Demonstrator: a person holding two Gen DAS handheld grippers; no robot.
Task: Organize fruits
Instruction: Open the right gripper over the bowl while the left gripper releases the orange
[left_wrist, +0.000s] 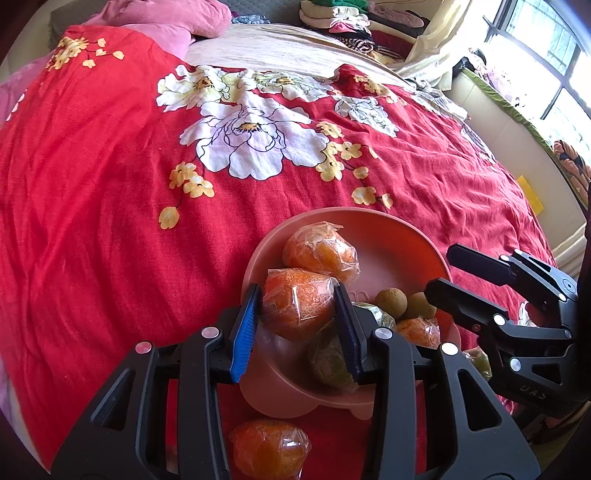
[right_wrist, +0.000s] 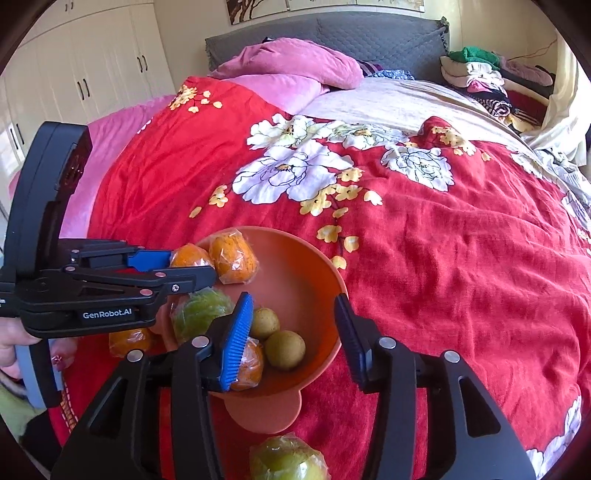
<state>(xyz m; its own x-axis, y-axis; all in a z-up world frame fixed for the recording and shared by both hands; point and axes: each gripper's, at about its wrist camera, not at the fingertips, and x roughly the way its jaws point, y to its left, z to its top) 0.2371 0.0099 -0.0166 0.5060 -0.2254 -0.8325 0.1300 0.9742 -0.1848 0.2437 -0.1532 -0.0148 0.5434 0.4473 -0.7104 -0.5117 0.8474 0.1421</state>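
Bedroom, red floral bedspread (left_wrist: 110, 184) as work surface. Pink bowl (right_wrist: 295, 251) sits on it, piled with wrapped oranges, a green fruit and two small brown ones. Left tool (left_wrist: 297, 314) is clamped on a wrapped orange (left_wrist: 295, 306) over the bowl's near side. Right tool (right_wrist: 293, 334) hangs part open and empty above the bowl. Risks: slick wrap slips from the pads; soft bedding lets the bowl tip; the two tools bump each other.

Black gripper (right_wrist: 291, 332), blue ribbed pads (right_wrist: 236, 339), silver rivets, "GenRobot.AI" lettering.
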